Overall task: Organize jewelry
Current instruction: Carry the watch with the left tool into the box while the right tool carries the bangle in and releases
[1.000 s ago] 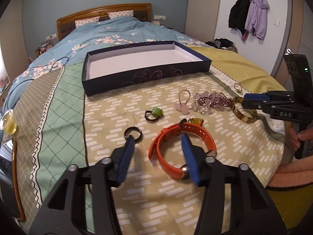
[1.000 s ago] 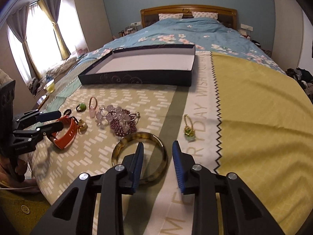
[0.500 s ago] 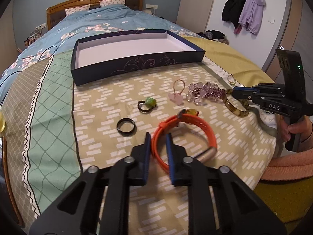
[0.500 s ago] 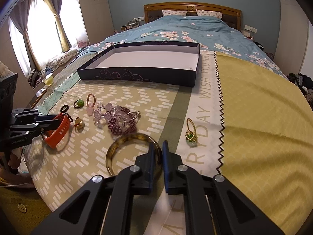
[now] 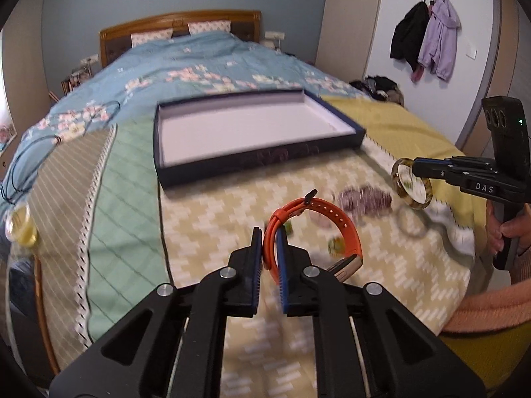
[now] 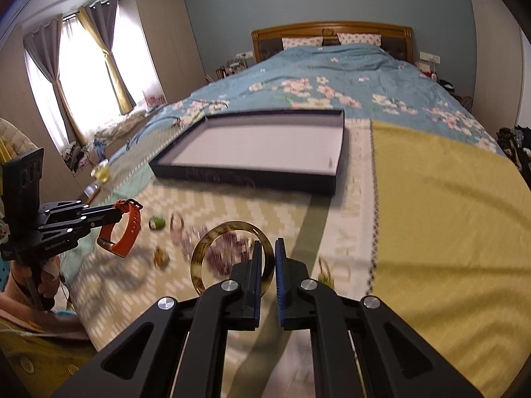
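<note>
We start at the left. The left tongs (image 5: 269, 243) are clenched on the strap of the orange watch band (image 5: 327, 219), and the band is now lifted clear of the bed cover (image 5: 212, 212); half a second ago it lay flat on the cover with the tongs just closing around it. From the right wrist view we confirm that the band hangs free in the air from the tongs, its buckle end lowest.

In the middle, the small pieces stay on the cover: the beaded bracelets (image 5: 365, 197) and a green ring (image 6: 157, 222). Motion blur hides their detail. Beyond them the navy tray (image 5: 252, 165) sits on the bed, well apart from both tongs, and nothing lies inside it.

To the right, the right tongs (image 6: 267, 260) are clenched on the rim of the amber bangle (image 6: 205, 248), which is likewise raised off the cover since the earlier frame.

We judge that both grasps have succeeded and the pick-up step is complete. The next step is probably transport of both pieces forward to the tray.
</note>
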A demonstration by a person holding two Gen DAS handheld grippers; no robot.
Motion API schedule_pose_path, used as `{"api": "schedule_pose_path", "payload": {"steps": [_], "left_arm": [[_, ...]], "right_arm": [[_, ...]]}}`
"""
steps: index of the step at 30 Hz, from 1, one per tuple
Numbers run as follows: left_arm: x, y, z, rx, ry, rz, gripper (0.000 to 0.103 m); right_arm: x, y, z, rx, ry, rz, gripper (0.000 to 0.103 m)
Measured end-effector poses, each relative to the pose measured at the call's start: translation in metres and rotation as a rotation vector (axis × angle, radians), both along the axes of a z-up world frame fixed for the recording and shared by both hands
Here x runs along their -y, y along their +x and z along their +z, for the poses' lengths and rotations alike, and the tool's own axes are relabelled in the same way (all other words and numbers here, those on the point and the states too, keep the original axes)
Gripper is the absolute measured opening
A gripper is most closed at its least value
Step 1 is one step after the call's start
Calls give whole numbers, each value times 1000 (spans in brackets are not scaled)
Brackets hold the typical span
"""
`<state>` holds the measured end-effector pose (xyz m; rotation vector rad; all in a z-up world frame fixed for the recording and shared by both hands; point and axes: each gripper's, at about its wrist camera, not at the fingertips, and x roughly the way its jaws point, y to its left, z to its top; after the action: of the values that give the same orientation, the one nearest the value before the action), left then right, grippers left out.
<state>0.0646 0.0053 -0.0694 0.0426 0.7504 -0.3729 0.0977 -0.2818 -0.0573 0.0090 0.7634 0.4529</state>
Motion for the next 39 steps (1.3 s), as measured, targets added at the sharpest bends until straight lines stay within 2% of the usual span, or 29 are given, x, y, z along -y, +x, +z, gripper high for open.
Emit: {"api": "schedule_pose_path", "payload": {"steps": [11,19,24,27,34,39], "left_arm": [[5,43,38,113,45,34,9],[1,106,50,131,54,70,10],[-3,155,49,95,39,85,10],[-1,181,42,74,55,79,10],[-2,243,21,-13,67,85,11],[1,271,9,-44,103,87,11]], "right_arm": [[-19,56,34,93,-20,4,6],[-29,124,36,78,-57,-25,6],[-37,170,26,30,-66,-43,6],[-45,193,19,7,-86,-51,6],[-60,232,0,-60,-91,-72,6],[-67,253,-9,-113,-71,-100,6]]}}
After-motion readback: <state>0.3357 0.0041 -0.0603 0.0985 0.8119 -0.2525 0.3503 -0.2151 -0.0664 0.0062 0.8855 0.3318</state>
